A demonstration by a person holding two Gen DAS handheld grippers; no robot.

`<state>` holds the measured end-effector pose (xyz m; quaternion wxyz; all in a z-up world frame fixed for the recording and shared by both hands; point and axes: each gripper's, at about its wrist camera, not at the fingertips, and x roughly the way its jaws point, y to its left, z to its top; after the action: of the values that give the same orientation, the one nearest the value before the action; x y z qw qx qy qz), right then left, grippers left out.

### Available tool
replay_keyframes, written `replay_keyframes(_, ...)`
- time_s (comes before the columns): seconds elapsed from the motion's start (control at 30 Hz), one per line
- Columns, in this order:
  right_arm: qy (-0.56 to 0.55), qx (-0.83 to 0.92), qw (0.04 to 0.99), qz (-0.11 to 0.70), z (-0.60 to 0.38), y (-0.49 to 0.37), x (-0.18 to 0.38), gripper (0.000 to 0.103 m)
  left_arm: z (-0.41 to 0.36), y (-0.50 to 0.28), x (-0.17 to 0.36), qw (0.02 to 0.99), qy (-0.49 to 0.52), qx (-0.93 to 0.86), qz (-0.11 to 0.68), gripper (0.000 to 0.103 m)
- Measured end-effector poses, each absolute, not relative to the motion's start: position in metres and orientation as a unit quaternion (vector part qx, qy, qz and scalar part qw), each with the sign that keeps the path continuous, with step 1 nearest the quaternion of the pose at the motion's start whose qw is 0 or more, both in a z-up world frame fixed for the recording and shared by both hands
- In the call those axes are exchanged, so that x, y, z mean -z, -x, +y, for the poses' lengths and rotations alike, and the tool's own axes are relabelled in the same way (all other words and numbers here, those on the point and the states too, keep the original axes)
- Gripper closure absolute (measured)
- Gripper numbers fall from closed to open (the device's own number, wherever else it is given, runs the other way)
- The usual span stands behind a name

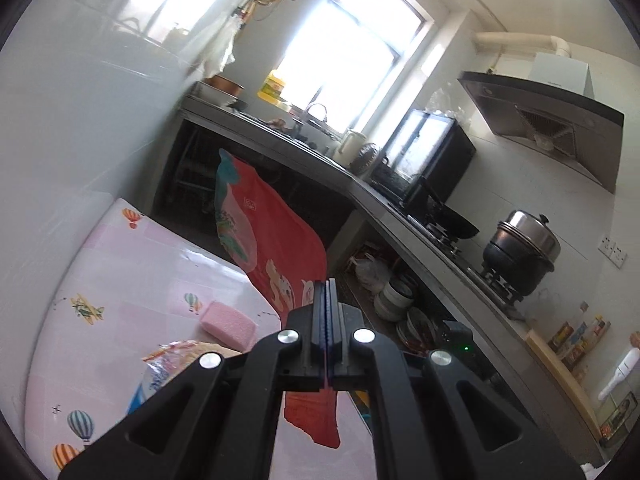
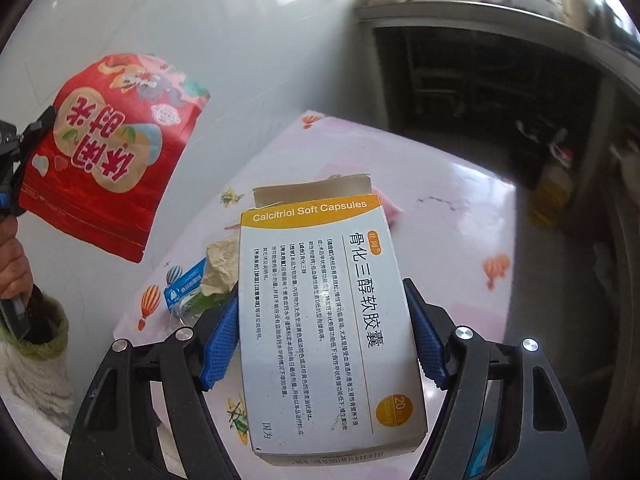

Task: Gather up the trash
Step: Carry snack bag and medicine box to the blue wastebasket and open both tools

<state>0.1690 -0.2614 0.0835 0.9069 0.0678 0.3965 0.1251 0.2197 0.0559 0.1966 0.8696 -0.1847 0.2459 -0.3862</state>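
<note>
My left gripper [image 1: 327, 292] is shut on a red snack bag [image 1: 264, 232], held in the air above the table; the bag also shows in the right wrist view [image 2: 116, 152] at the left, hanging from the left gripper [image 2: 38, 128]. My right gripper [image 2: 324, 300] is shut on a white and orange medicine box [image 2: 320, 312] marked "Calcitriol Soft Capsules", its top flap open, held above the table. On the pink table [image 1: 140, 272] lie a crumpled paper wad [image 2: 222, 264], a blue wrapper [image 2: 186, 284] and clear plastic packaging [image 1: 168, 364].
A pink sponge [image 1: 228, 324] lies on the table. A white wall [image 1: 80, 120] runs along the table's left side. A kitchen counter [image 1: 360, 188] with stove, black wok [image 1: 452, 220] and steel pot [image 1: 524, 252] runs behind and right. Bowls [image 1: 396, 296] are stacked under the counter.
</note>
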Motion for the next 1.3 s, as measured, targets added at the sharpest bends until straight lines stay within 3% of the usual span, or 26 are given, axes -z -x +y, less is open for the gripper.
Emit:
replay_keyframes(0.33, -0.25, 0.049, 0.892, 0.374, -0.38, -0.032, -0.032, 0.033, -0.097, -0.179, -0.16, 0.807, 0.138, 0.481, 0.313, 0.103)
replay_keyframes(0.73, -0.395, 0.174, 0.824, 0.368, -0.456, 0.061, 0.041, 0.033, -0.27, -0.141, -0.097, 0.74, 0.062, 0.538, 0.399, 0.103)
replay_keyframes(1.3, -0.458, 0.246, 0.772, 0.365, -0.494, 0.107, 0.089, 0.033, -0.419, -0.119, 0.008, 0.694, -0.06, 0.53, 0.484, 0.103)
